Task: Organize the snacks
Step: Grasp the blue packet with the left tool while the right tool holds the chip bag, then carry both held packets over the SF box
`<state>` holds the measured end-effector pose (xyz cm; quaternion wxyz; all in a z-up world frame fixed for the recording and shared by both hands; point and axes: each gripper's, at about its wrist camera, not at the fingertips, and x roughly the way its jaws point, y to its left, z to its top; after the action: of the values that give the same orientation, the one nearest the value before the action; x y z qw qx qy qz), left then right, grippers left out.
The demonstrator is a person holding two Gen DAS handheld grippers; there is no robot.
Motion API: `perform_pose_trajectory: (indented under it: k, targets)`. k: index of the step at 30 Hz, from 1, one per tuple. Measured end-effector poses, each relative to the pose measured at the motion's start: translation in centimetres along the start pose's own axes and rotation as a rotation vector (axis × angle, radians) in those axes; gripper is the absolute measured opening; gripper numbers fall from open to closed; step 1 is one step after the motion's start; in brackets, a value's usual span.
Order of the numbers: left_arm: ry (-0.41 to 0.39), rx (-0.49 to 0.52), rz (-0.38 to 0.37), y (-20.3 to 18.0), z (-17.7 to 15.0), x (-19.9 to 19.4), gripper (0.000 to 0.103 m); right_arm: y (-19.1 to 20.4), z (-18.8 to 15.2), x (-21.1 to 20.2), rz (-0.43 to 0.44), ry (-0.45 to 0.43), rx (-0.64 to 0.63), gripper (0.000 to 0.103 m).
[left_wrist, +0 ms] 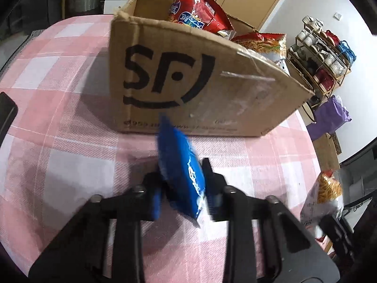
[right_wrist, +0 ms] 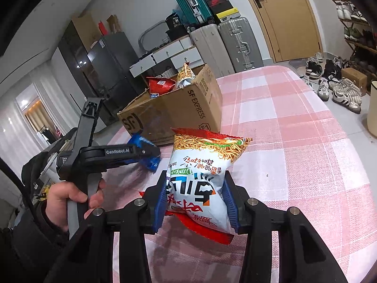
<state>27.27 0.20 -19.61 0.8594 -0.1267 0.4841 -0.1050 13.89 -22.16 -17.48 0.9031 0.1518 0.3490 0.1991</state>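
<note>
left gripper (left_wrist: 183, 188): jaws pinching the blue snack packet (left_wrist: 181, 172) edge-on, lifted off the pink checked worktop (left_wrist: 70, 141), just in front of the printed wall of the cardboard box (left_wrist: 188, 82).
right gripper (right_wrist: 195, 202): jaws clamped on the white noodle-snack bag (right_wrist: 202, 176), print upside down, carried above the worktop, short of the box and nearer the camera than the left hand's load.
left hand (right_wrist: 68, 198): wrapped round the handle of its gripper, seen plainly from the right wrist; the blue packet pokes out past the tip.
box contents: a red crisp bag (left_wrist: 198, 7) stands tall inside, a second noodle-snack bag (left_wrist: 266, 42) leans at the far corner; the right view also shows something small and blue low in the box, too small to name.
done so far: as i read it, at least two bags are already packed in the box.
in hand: two more on the way, one per gripper, neither over the rim yet.
left to do: both held packs need lifting over the box wall and letting go; no other loose snacks show on the visible worktop, so this looks close to the end.
background: suitcases (right_wrist: 226, 40) and shoes (right_wrist: 341, 89), not part of the job.
</note>
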Motion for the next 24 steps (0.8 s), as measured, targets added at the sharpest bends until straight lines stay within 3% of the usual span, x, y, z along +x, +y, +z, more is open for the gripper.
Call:
perform_pose_trajectory:
  k: [3,10,24]
  targets:
    - [-0.037,0.07,0.018,-0.3,-0.7,-1.2,0.021,0.4,0.1,-0.3,0.001,-0.006,-0.004,0.043]
    - [-0.055,0.112,-0.009,-1.2,-1.7,-4.3,0.021,1.8,0.0,-1.5,0.017,-0.019,-0.01,0.043]
    - [-0.166,0.196,-0.012,-4.5,-4.1,-17.0,0.021,8.1,2.3,-5.0,0.08,-0.066,-0.125,0.043]
